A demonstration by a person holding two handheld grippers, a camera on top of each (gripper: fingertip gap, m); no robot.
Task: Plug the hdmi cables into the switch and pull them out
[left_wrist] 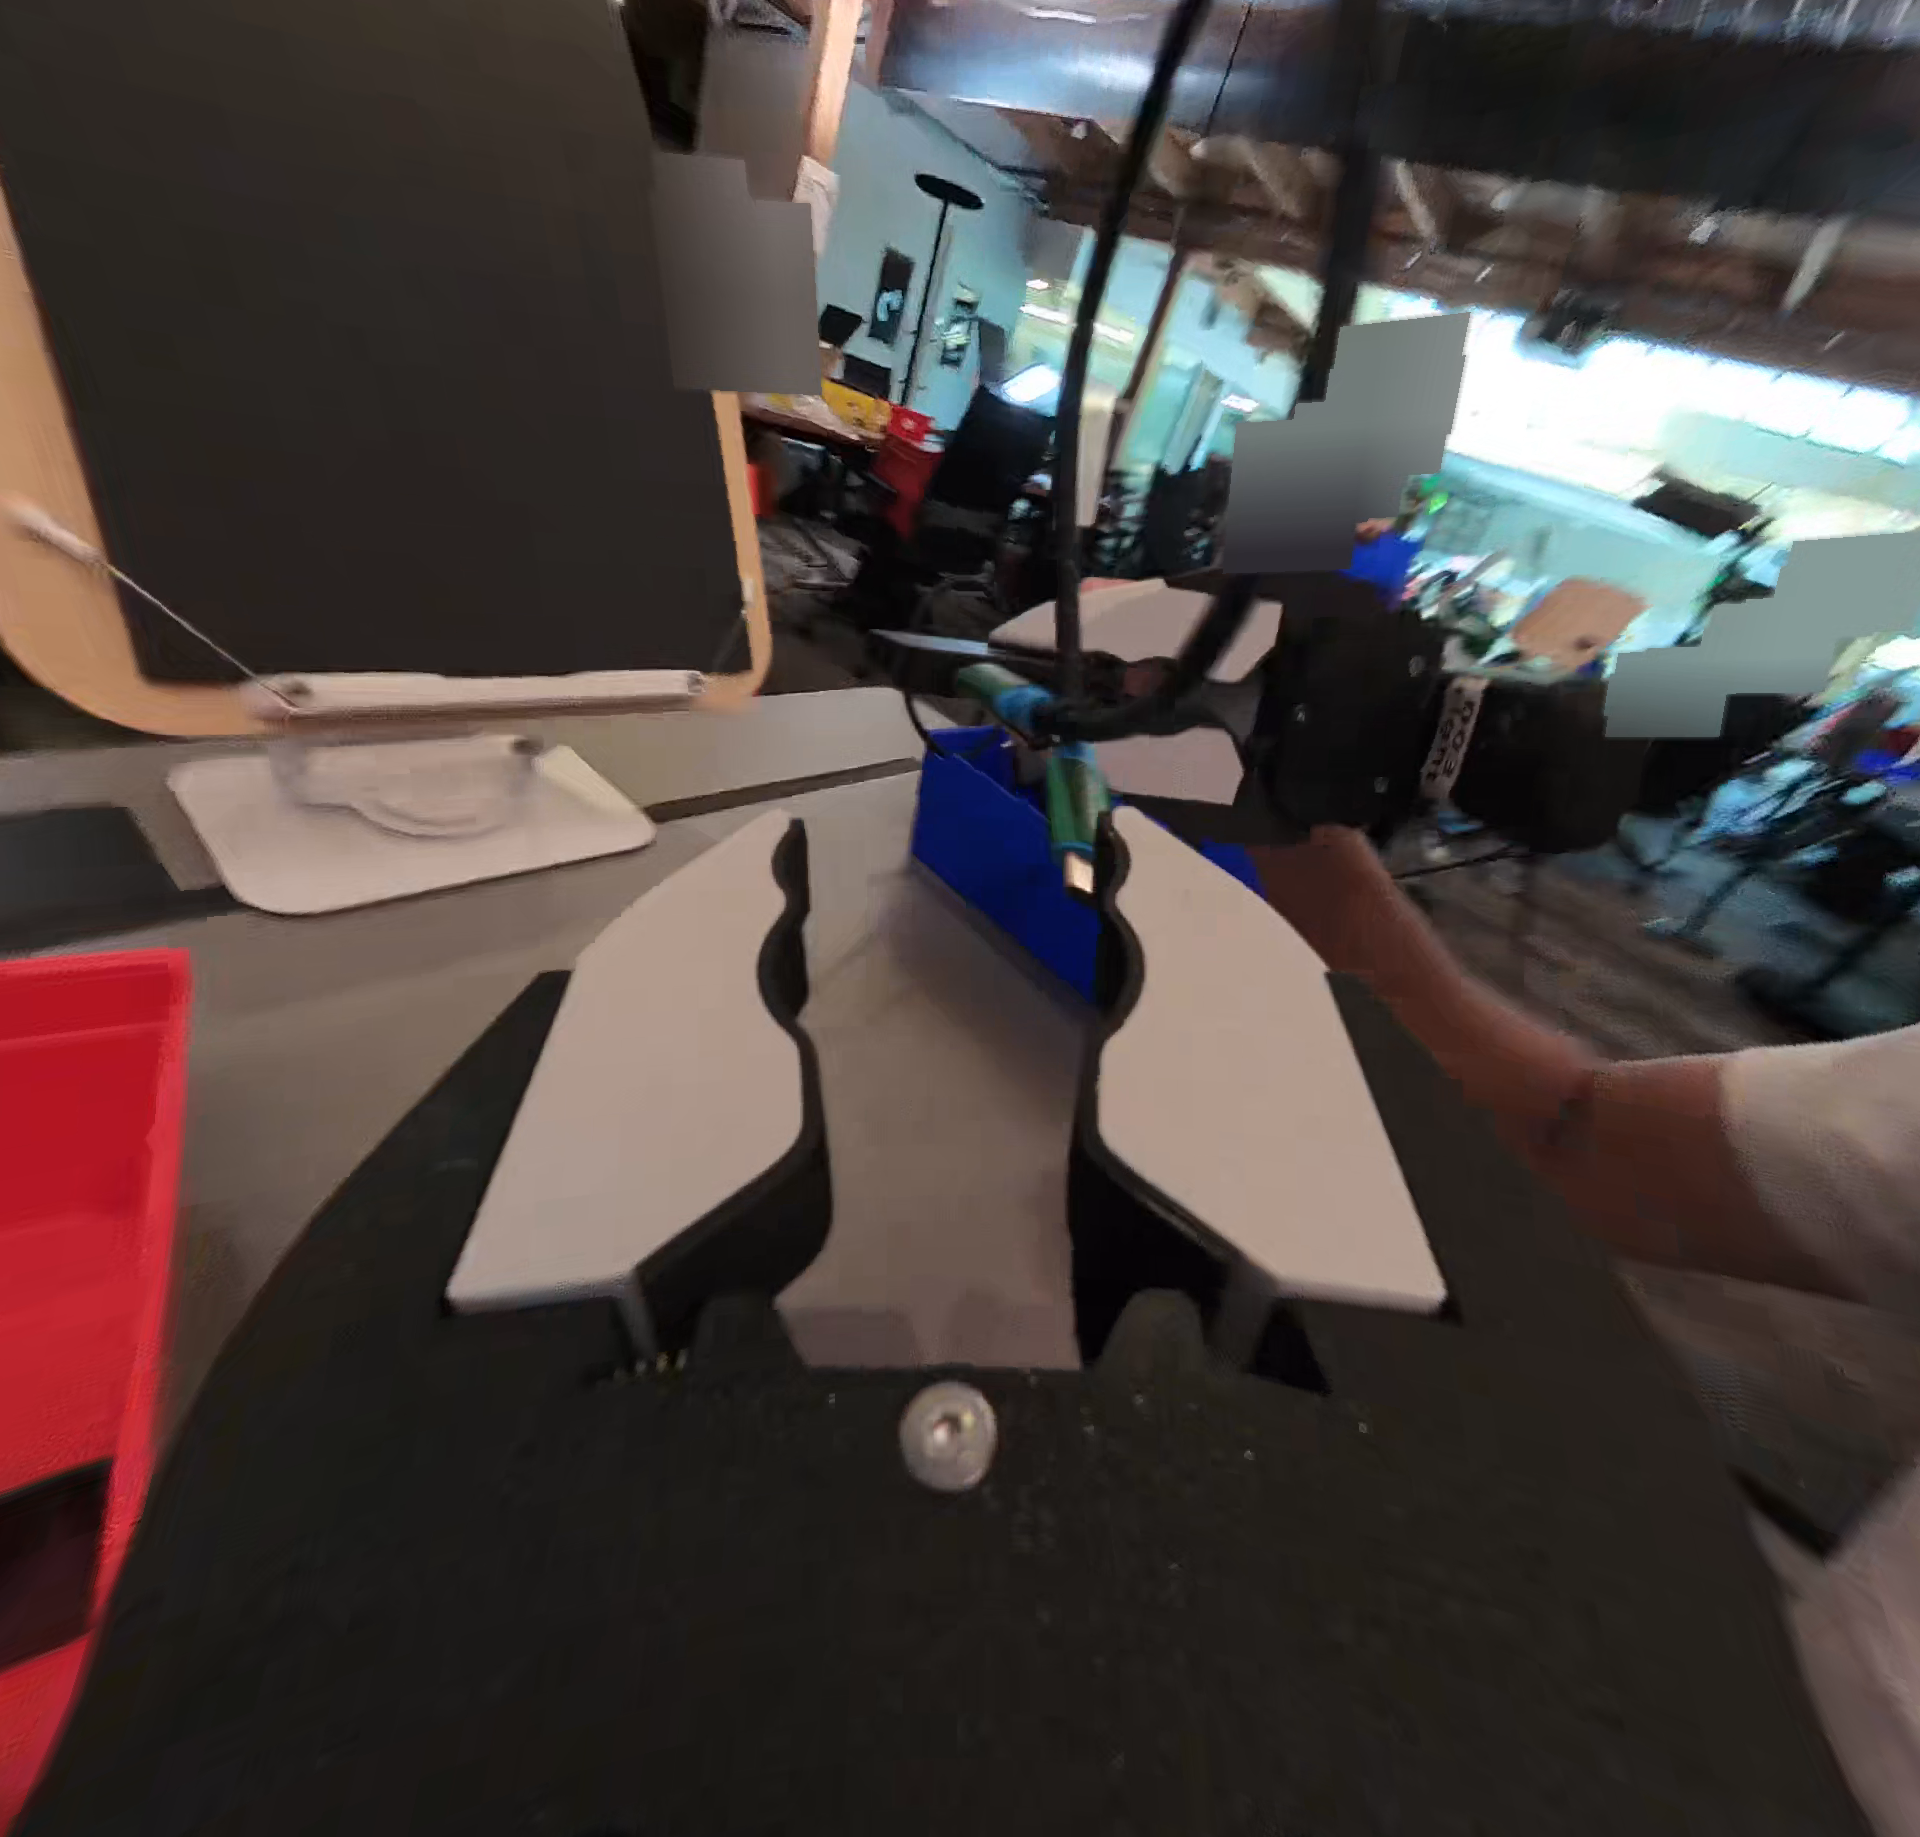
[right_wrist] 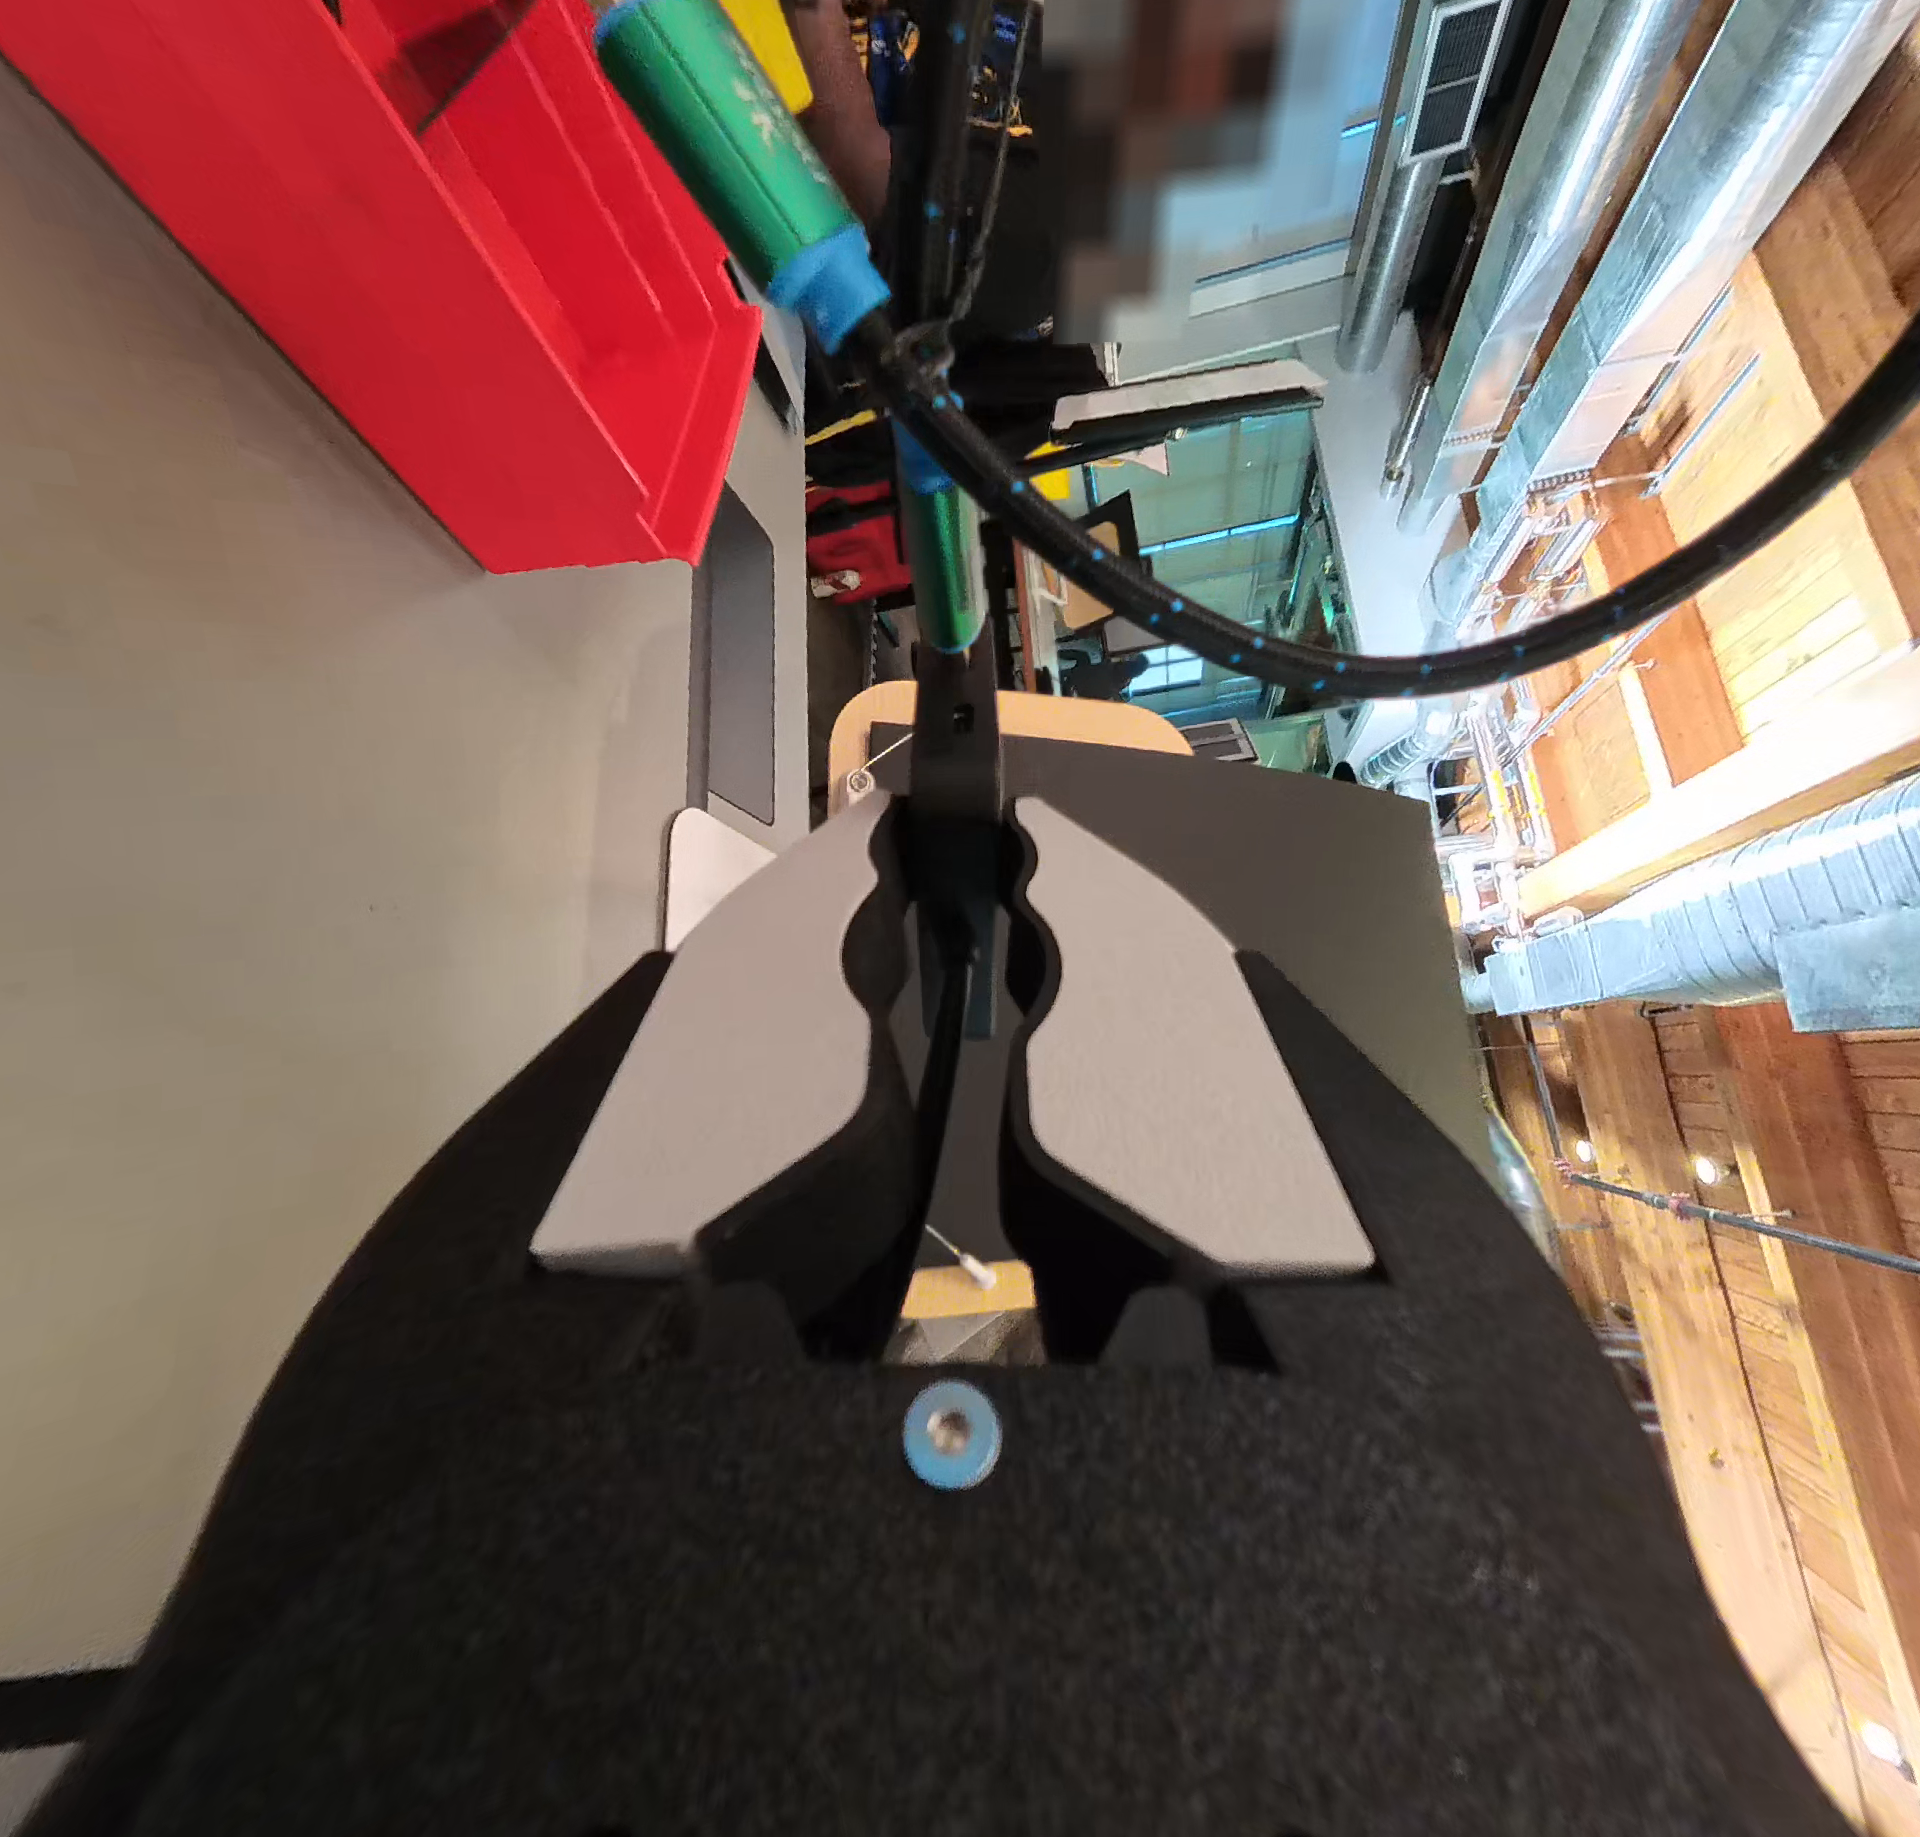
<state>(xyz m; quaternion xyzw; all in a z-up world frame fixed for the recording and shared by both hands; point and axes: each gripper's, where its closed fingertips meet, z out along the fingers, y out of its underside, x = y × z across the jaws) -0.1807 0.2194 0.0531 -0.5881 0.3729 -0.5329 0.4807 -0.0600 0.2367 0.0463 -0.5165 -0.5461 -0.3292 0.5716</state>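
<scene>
My right gripper is shut on a flat black part that I take for the switch. A green HDMI plug with a blue collar sits at the switch's far end. A second green plug hangs loose beside it. A black braided cable loops off to the right. In the left wrist view, the right gripper holds this bundle above the table, with the loose plug pointing down by my right fingertip. My left gripper is open and empty, just short of the plug.
A blue bin stands on the grey table under the bundle. A red bin is at the left, also in the right wrist view. A black board on a white stand base stands back left. A person's arm comes from the right.
</scene>
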